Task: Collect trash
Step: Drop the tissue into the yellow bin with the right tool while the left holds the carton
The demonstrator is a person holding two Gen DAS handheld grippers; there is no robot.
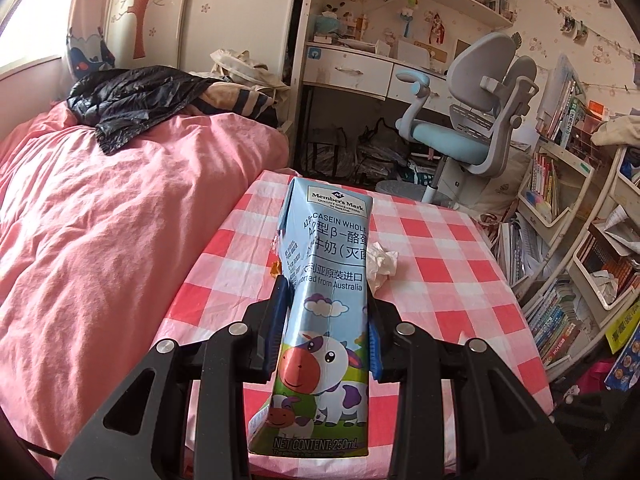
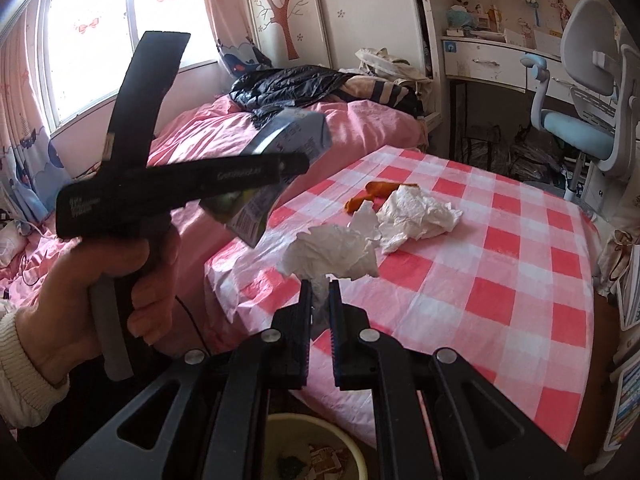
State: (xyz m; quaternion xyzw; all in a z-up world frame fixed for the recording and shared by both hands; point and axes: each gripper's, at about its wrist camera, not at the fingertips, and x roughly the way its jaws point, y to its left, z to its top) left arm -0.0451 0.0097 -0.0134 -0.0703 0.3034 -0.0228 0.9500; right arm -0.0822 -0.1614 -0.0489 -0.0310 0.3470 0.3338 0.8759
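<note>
My left gripper [image 1: 328, 308] is shut on a blue milk carton [image 1: 324, 312] with a cartoon cow and holds it above the checked table [image 1: 460, 288]. In the right wrist view the left gripper [image 2: 280, 160] and its carton [image 2: 288, 140] hang over the table's left edge. My right gripper [image 2: 320, 292] is shut on a crumpled white tissue [image 2: 332, 256], lifted near the table's front corner. Another crumpled tissue [image 2: 416, 216] and an orange peel [image 2: 372, 194] lie on the table [image 2: 500, 264]. A tissue [image 1: 380, 262] shows beside the carton in the left wrist view.
A yellowish trash bin [image 2: 320, 452] with scraps sits below my right gripper, by the table's front edge. A pink bed [image 1: 100, 220] with a black jacket [image 1: 136, 104] lies left of the table. A desk chair [image 1: 472, 120] and bookshelves [image 1: 580, 240] stand beyond and to the right.
</note>
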